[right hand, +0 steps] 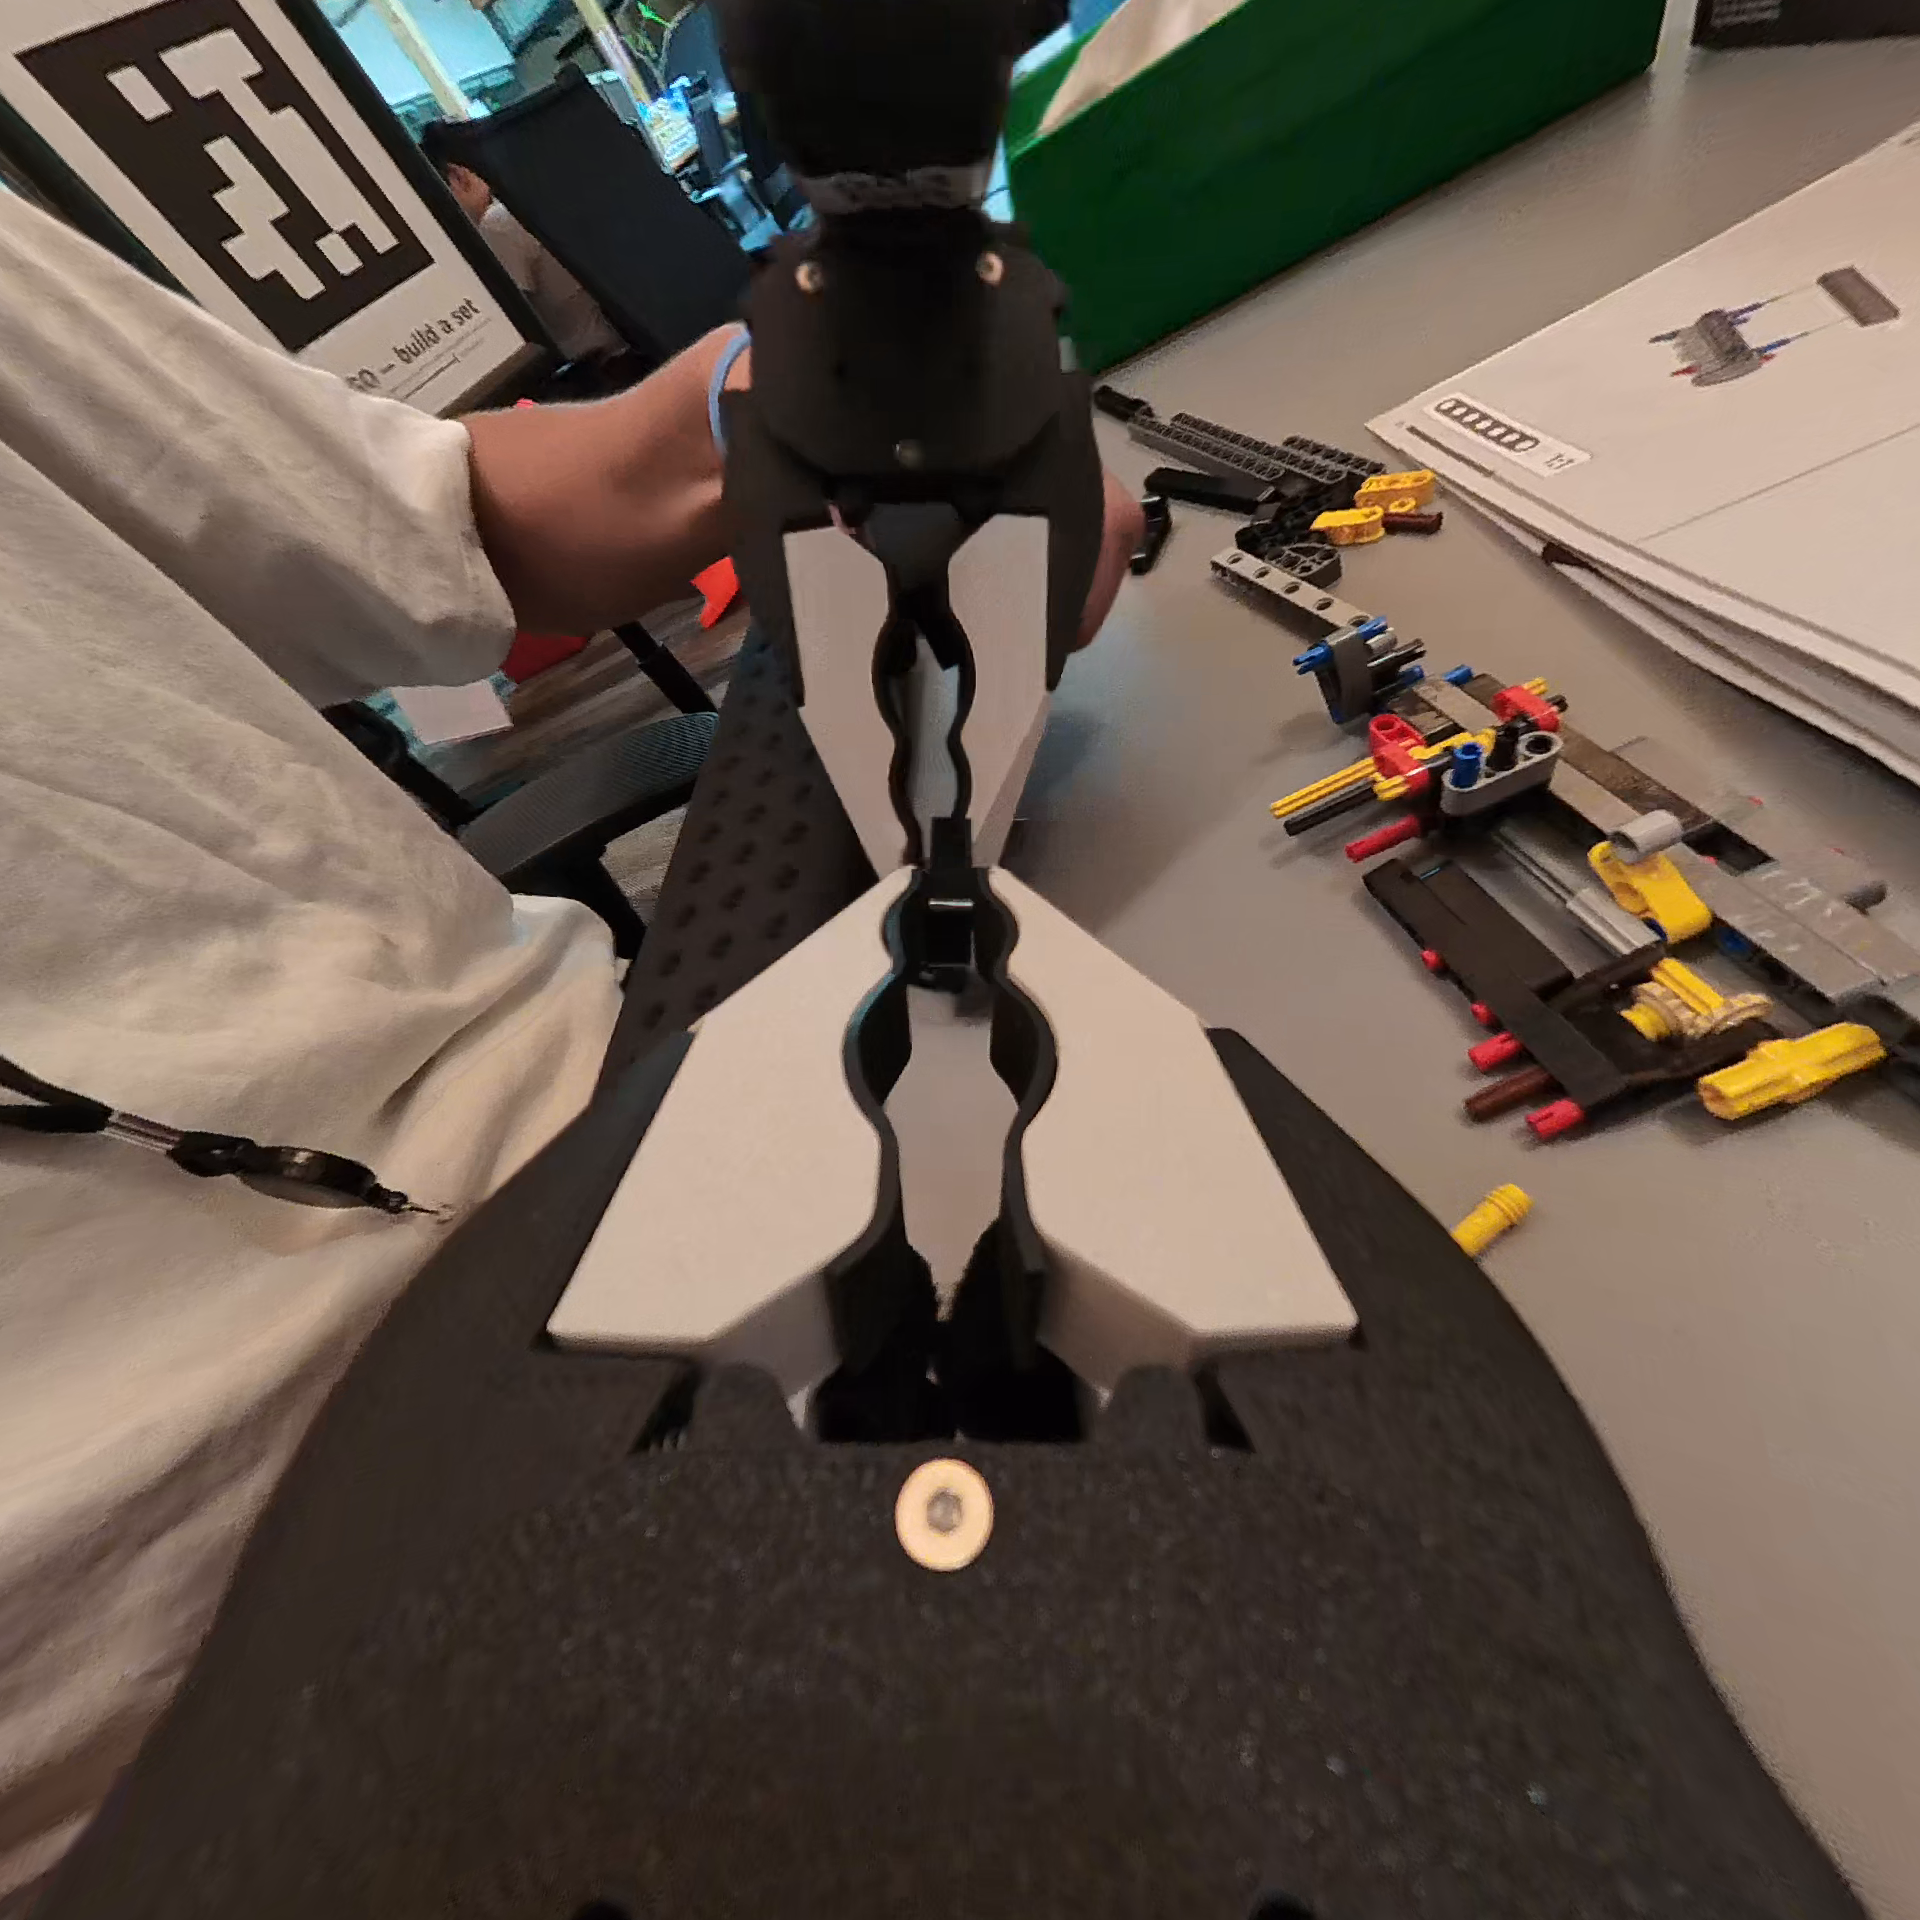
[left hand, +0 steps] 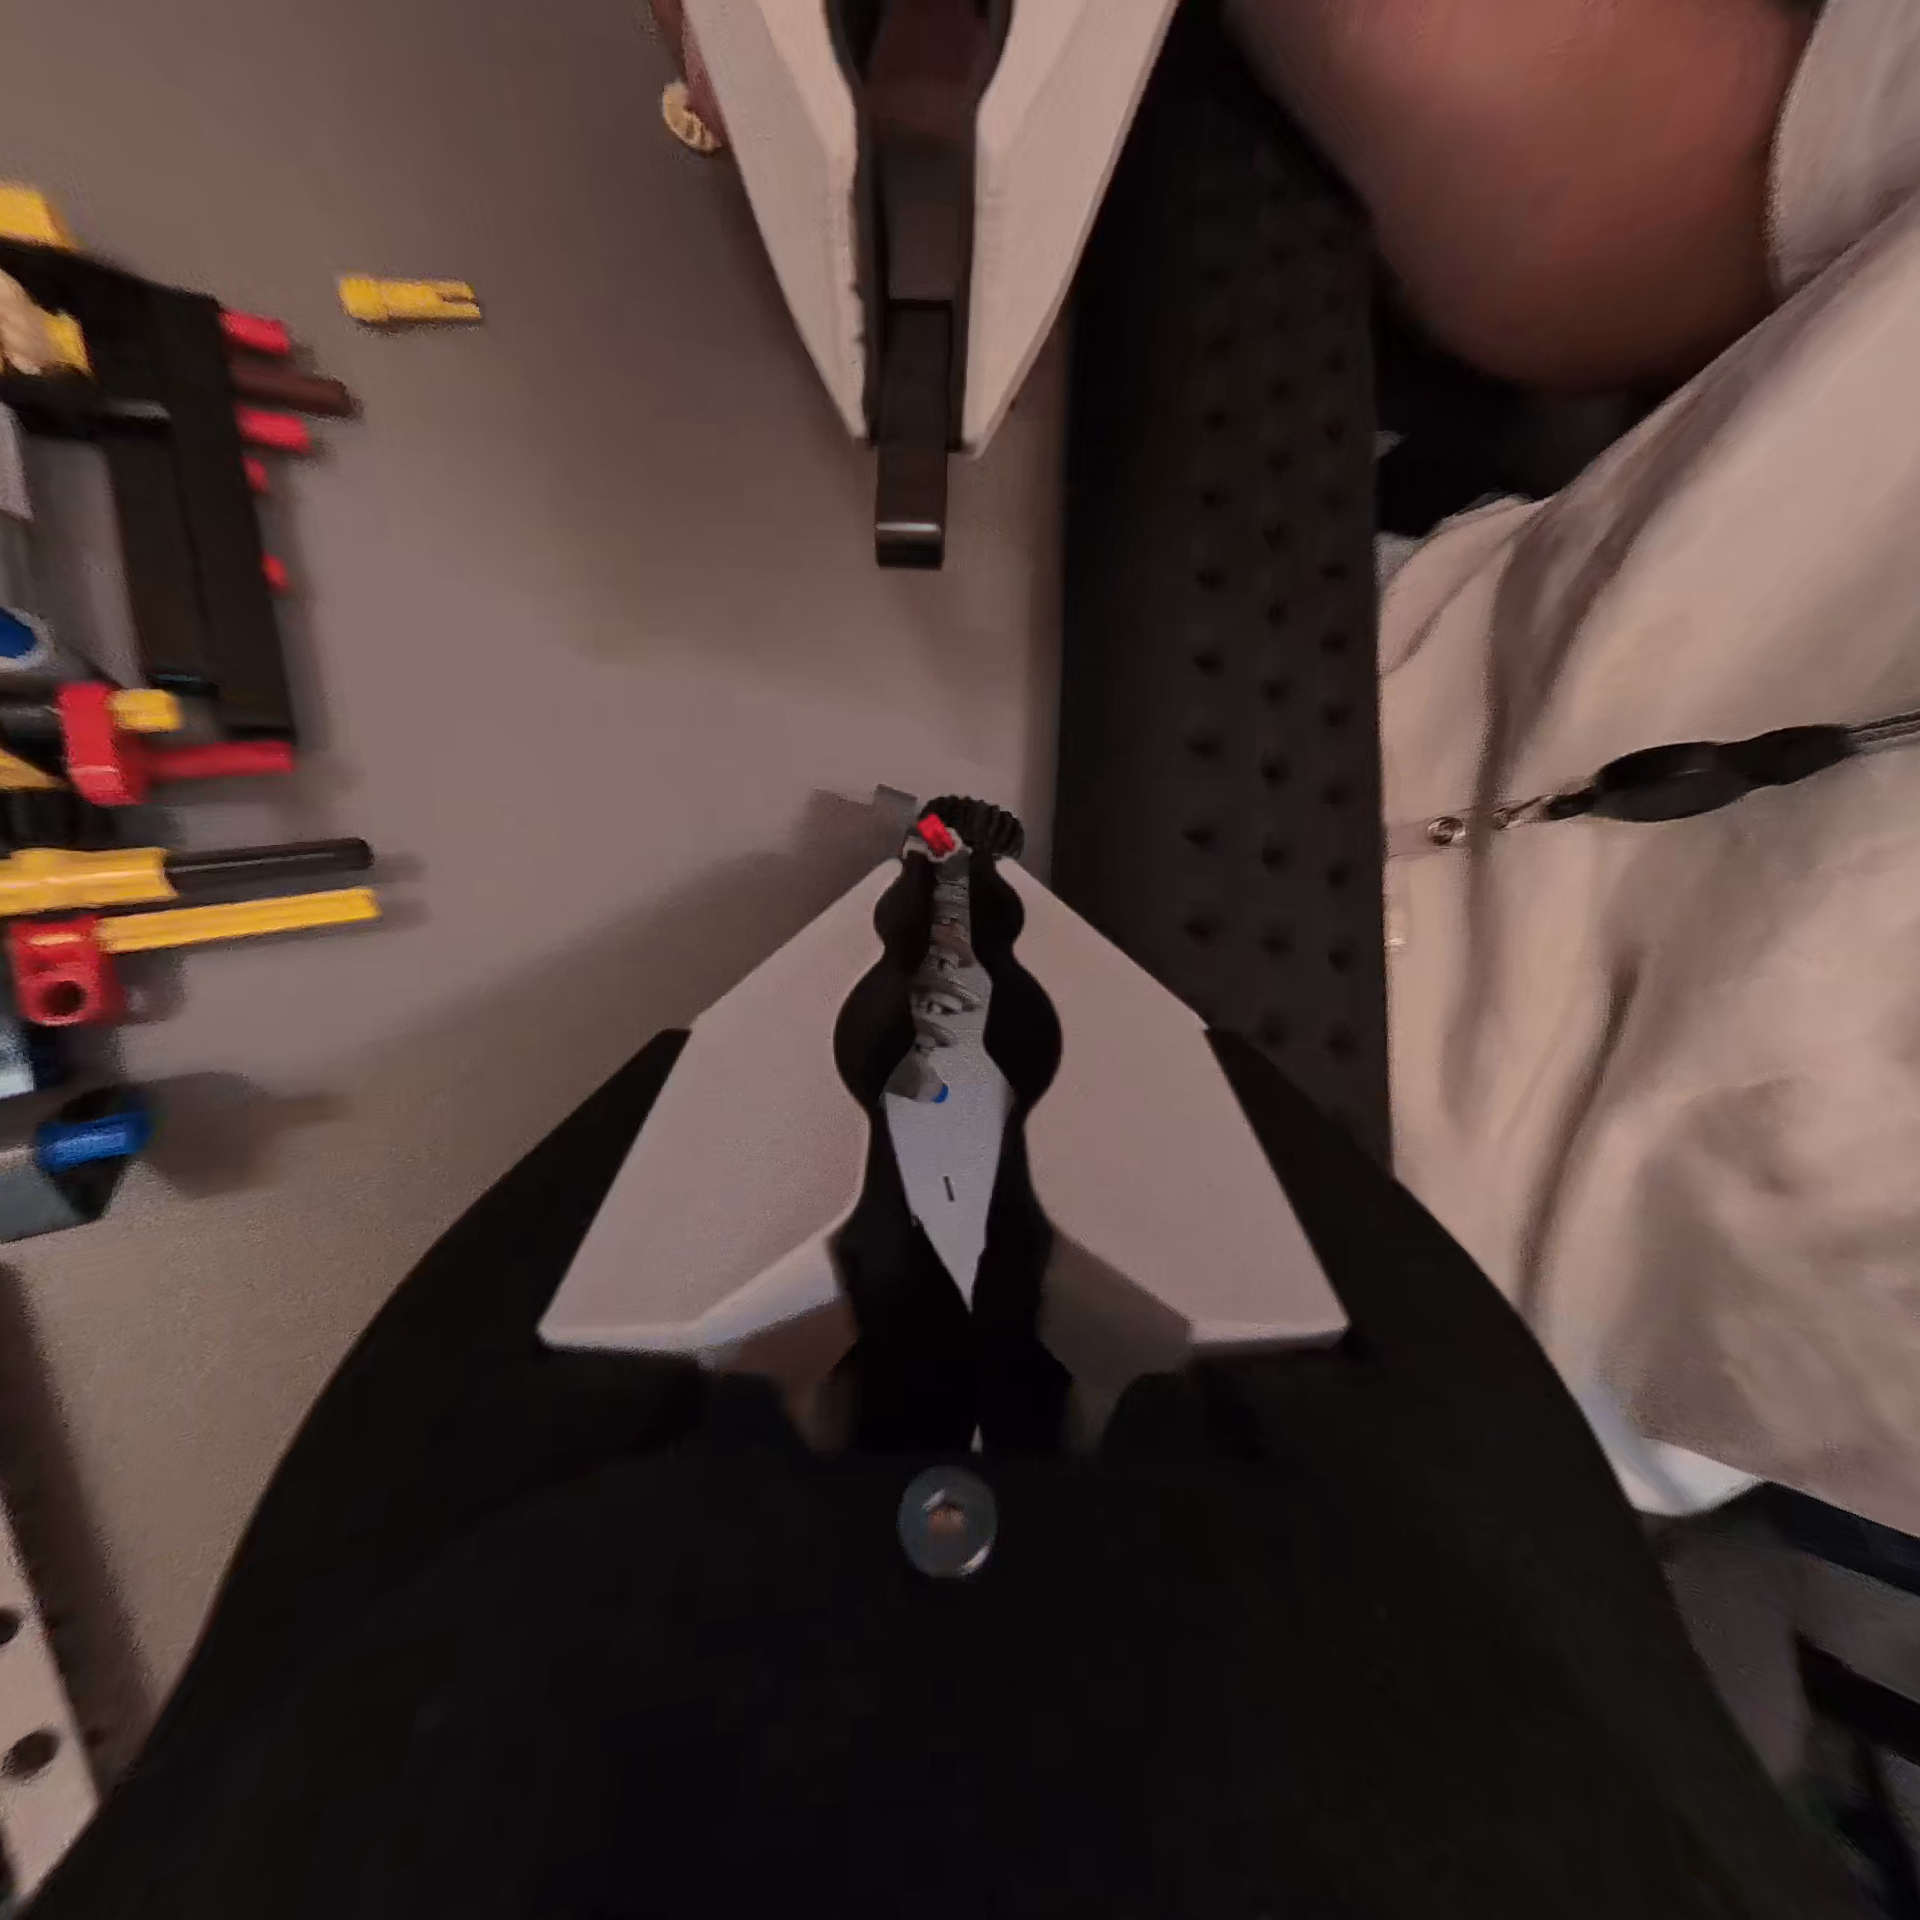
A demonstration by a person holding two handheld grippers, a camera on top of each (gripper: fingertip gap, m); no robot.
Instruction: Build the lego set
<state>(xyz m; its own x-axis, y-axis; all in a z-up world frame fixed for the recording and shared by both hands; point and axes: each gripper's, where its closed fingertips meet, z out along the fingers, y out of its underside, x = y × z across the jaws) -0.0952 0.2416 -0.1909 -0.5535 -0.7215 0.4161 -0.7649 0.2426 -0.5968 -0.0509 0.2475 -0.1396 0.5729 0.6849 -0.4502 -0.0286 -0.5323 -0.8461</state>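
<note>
While both grippers meet tip to tip above the near edge of the grey table (right hand: pixel 1299 1558), each one has its jaws closed on a small part. The left gripper (left hand: pixel 948 873) clamps a grey ribbed piece (left hand: pixel 943 971) that lies lengthwise between the fingers, with a black toothed ring and a red bit (left hand: pixel 935 831) at its front end and a blue spot at its back end; most of it is hidden by the black pads, so it is perhaps a small assembly. The right gripper (right hand: pixel 940 883) is closed on a short black lego piece (right hand: pixel 948 914) that sticks out past its tips toward the other gripper. The half-built lego model (right hand: pixel 1621 904), black and grey with yellow, red and blue pins, lies toward the right side of the table and is cut off by the picture edge; in the left wrist view it is blurred. A single yellow pin (right hand: pixel 1493 1218) lies apart from it, nearer. An open instruction booklet (right hand: pixel 1714 436) lies at the far right, a green box (right hand: pixel 1299 145) behind. A person's white sleeve (right hand: pixel 208 727) fills the left side.
</note>
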